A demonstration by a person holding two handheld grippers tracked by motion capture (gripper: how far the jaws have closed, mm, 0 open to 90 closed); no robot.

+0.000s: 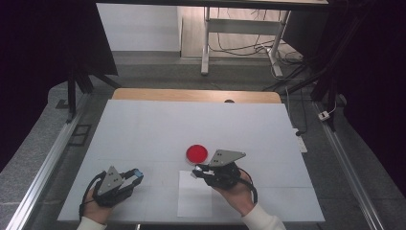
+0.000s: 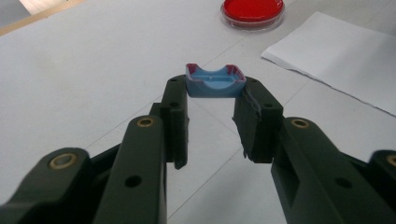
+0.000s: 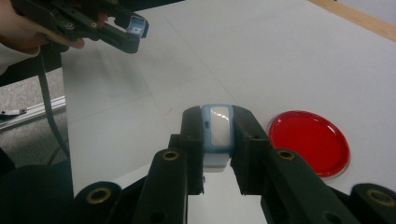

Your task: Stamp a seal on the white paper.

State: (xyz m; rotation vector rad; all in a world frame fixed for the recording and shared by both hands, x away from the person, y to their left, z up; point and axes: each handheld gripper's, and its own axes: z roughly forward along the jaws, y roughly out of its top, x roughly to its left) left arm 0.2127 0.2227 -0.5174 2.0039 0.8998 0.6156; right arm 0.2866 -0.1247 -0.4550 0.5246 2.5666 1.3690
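A white surface (image 1: 158, 129) carries everything, one sheet covering a wooden top whose far edge shows. On it lies one sheet of paper (image 1: 194, 199), white, near the person's edge, between the two hands. Just beyond the paper sits one red dish (image 1: 197, 153), round and shallow with a clear rim.

Two tongs are in use, one in each hand. The left tongs (image 1: 135, 176) are closed on a blue cap (image 2: 215, 81), a small open-topped plastic piece with raised ends edged in dark red; it is pinched between the very tips (held above the surface, left of the paper). The right tongs (image 1: 197, 171) are closed on a pale blue case (image 3: 218, 133), a small rounded block with a white oblong panel on its upper face, clamped on both sides between the pads. It hangs over the paper's far edge, just beside the red dish.

Counted: one paper, one dish, one cap, one case.
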